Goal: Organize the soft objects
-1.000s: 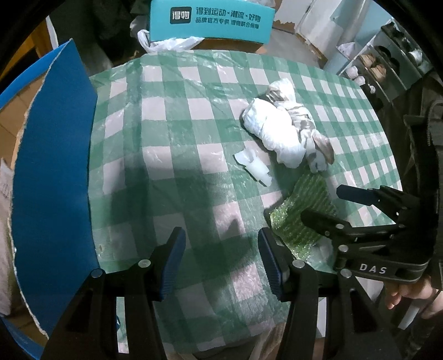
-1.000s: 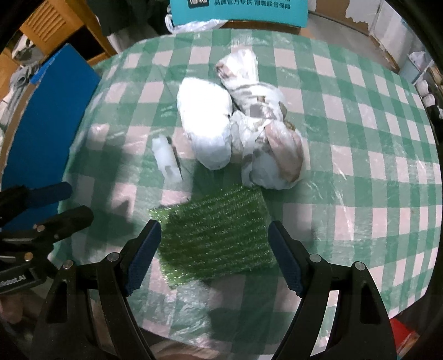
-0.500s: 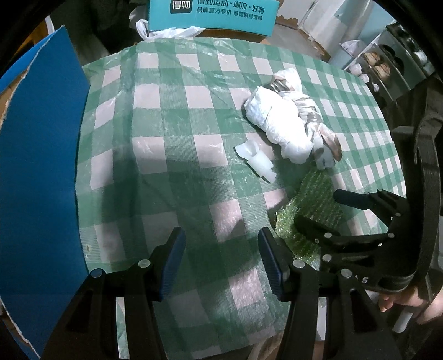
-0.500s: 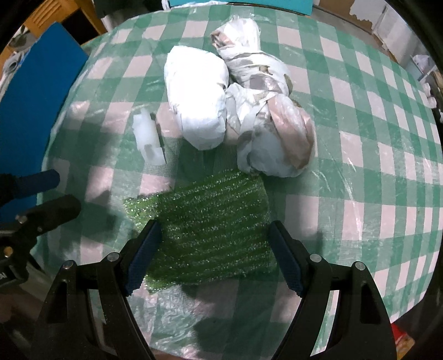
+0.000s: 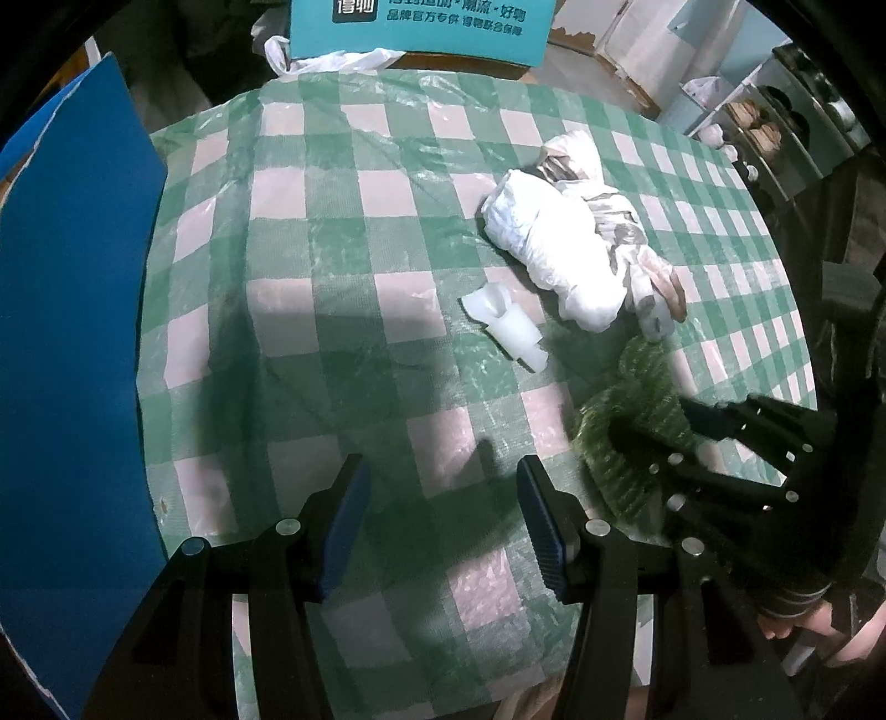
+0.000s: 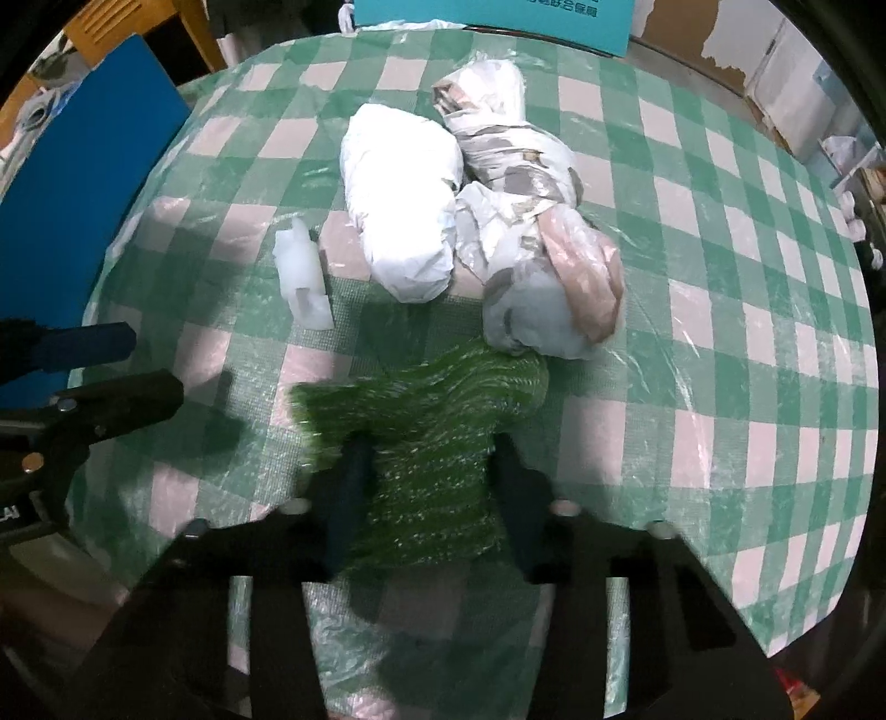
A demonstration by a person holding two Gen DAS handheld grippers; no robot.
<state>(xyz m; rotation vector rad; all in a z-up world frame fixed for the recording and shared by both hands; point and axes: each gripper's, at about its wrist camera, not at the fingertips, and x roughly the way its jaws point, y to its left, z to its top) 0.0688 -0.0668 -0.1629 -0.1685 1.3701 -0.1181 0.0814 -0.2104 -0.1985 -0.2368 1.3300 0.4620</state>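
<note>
A glittery green cloth [image 6: 443,399] lies bunched near the table's front edge, also visible in the left wrist view [image 5: 642,365]. My right gripper [image 6: 431,448] is closing on it, and its pads press the gathered fabric from both sides. Just behind lie a white wrapped bundle [image 6: 404,199] and a patterned bundle in clear plastic [image 6: 526,166], side by side and touching. A small white plastic piece [image 6: 302,271] lies to their left. My left gripper [image 5: 440,476] hangs open over bare tablecloth with nothing between its fingers, to the left of the right gripper [image 5: 650,415].
The round table wears a green-and-white checked cloth [image 5: 332,249] under clear plastic. A blue board [image 5: 72,332] stands along its left side. A teal box [image 5: 421,27] sits behind the far edge. Shelves with crockery [image 5: 775,122] are at the back right.
The right gripper's jaws have come together on the green cloth, which went from lying flat to bunched up between them. The left gripper has stayed open and in place.
</note>
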